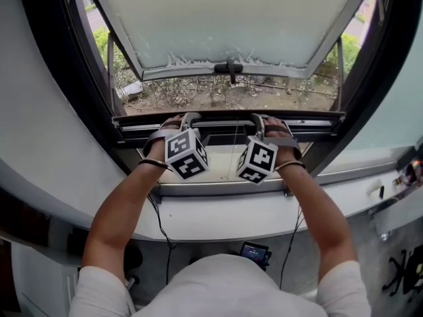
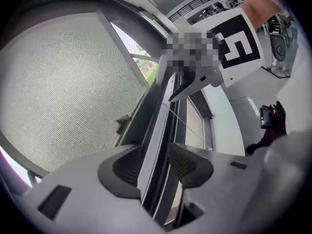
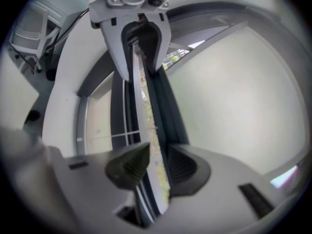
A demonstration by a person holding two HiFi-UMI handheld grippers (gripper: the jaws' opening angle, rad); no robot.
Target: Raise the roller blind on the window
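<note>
The roller blind's grey bottom bar (image 1: pixel 225 122) runs across the window frame just above the sill. My left gripper (image 1: pixel 189 120) is shut on it left of centre, and my right gripper (image 1: pixel 260 120) is shut on it right of centre. The left gripper view has the pale bar (image 2: pixel 157 130) pinched between the left gripper's (image 2: pixel 155 167) dark pads, with the right gripper (image 2: pixel 197 82) further along it. In the right gripper view the bar (image 3: pixel 146 111) passes between the right gripper's (image 3: pixel 156 168) pads up to the left gripper (image 3: pixel 140 38). The blind's fabric is not visible.
A frosted window sash (image 1: pixel 231 18) with a dark handle (image 1: pixel 229 67) is swung outward above bare ground and shrubs. A white sill (image 1: pixel 218 213) lies under my forearms, and a thin cord (image 1: pixel 234 154) hangs between the grippers. Cables and a small screen (image 1: pixel 254 251) are below the sill.
</note>
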